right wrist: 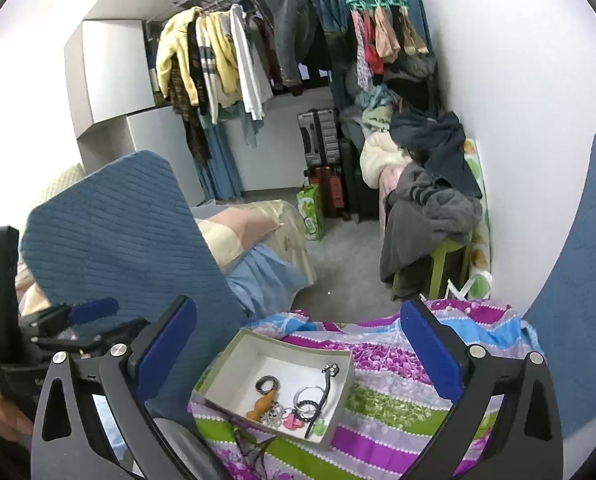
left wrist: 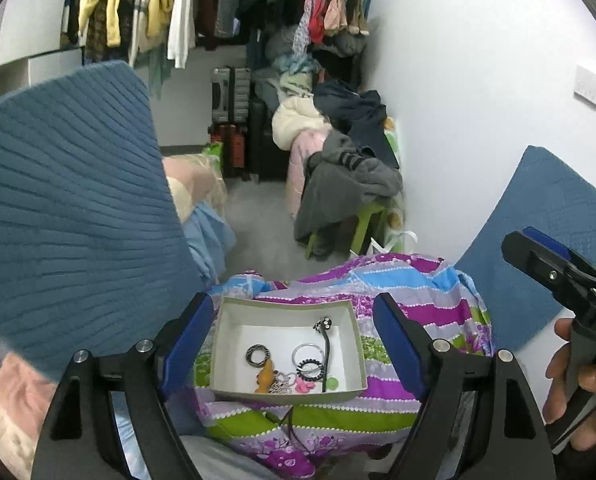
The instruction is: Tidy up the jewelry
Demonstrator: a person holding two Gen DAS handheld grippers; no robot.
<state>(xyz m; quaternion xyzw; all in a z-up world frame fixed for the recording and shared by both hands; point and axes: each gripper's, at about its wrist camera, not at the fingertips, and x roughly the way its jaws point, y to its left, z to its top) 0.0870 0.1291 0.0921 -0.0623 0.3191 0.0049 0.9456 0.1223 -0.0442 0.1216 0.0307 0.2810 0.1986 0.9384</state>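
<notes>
A shallow white box (left wrist: 226, 344) sits on a striped purple, green and blue blanket (left wrist: 397, 400). It holds several jewelry pieces: a black ring (left wrist: 255, 354), a silver bangle (left wrist: 305, 351), a beaded bracelet (left wrist: 309, 369), an orange charm (left wrist: 265, 378) and a long black hairpin (left wrist: 326, 354). My left gripper (left wrist: 294, 340) is open and empty, straddling the box from above. My right gripper (right wrist: 298, 352) is open and empty above the same box (right wrist: 218, 376). A black cord (right wrist: 254, 452) lies on the blanket just before the box.
Blue quilted cushions stand at the left (left wrist: 66, 216) and against the right wall (left wrist: 537, 240). A green stool piled with clothes (right wrist: 429, 216) stands beyond the blanket. Suitcases (right wrist: 321, 140) and hanging clothes (right wrist: 218, 68) fill the back. A grey floor strip (right wrist: 337, 264) runs between.
</notes>
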